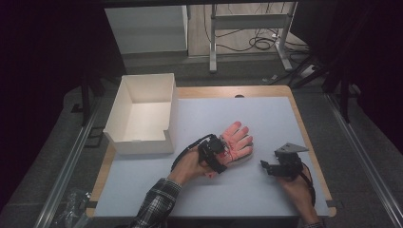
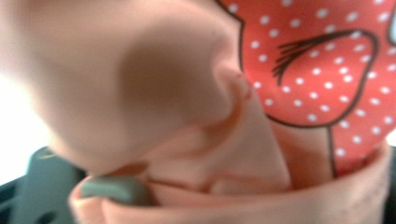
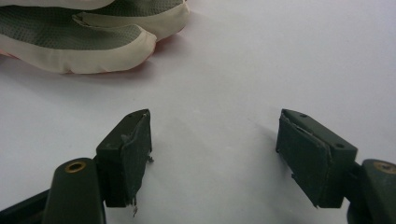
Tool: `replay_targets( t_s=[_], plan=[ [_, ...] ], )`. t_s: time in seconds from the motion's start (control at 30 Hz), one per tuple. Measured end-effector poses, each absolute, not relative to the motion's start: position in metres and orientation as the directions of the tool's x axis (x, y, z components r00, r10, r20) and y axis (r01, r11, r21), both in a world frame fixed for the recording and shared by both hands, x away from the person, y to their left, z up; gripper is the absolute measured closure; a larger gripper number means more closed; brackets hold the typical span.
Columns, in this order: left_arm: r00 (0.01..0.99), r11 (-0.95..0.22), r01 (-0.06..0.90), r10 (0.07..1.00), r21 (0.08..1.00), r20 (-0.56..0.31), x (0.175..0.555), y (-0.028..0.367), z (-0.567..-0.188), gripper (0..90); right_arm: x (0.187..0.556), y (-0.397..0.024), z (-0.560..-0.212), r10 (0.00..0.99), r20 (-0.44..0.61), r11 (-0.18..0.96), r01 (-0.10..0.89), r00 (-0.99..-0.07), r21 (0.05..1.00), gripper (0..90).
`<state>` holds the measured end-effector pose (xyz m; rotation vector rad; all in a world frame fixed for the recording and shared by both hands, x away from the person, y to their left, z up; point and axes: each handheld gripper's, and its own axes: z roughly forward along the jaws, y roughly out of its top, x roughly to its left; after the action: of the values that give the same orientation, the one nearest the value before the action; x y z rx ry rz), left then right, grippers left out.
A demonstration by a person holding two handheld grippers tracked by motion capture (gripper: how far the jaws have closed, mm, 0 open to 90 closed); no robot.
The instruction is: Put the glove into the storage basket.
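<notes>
At the centre of the high view, the left tool point(image 1: 219, 153) is clenched on the cuff of a pink glove point(image 1: 236, 140) lying on the white surface point(image 1: 266, 118). Lower right, the right tool point(image 3: 212, 156) hovers released, with nothing between its jaws.

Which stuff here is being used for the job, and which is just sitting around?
In the job:
- glove, pink with red dotted print, cuff between the left gripper's jaws
- white box, open, beside it; likely where the glove goes
- right gripper, open, waiting nearby

Just lying about:
- desk frame behind the table
- cables on the floor
</notes>
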<state>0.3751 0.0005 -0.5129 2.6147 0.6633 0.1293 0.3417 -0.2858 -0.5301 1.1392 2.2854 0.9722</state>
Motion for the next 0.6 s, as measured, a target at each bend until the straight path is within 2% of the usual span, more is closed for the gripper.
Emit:
replay_targets(
  t_s=[0.07,0.23,0.6],
  plan=[
    [0.881,-0.792,0.431,0.472,0.433,-0.014,0.374,0.0,-0.512,30.7,0.342,-0.286,-0.53,0.81,-0.049,0.424,0.527,-0.585,0.737,26.9],
    [0.874,-0.774,0.445,0.484,0.45,-0.033,0.374,0.003,-0.507,40.2,0.342,-0.286,-0.53,0.809,-0.05,0.426,0.526,-0.585,0.736,26.8],
    [0.827,-0.712,0.522,0.557,0.47,-0.075,0.374,0.007,-0.499,41.6,0.342,-0.286,-0.53,0.81,-0.048,0.424,0.527,-0.585,0.736,26.8]
  ],
)
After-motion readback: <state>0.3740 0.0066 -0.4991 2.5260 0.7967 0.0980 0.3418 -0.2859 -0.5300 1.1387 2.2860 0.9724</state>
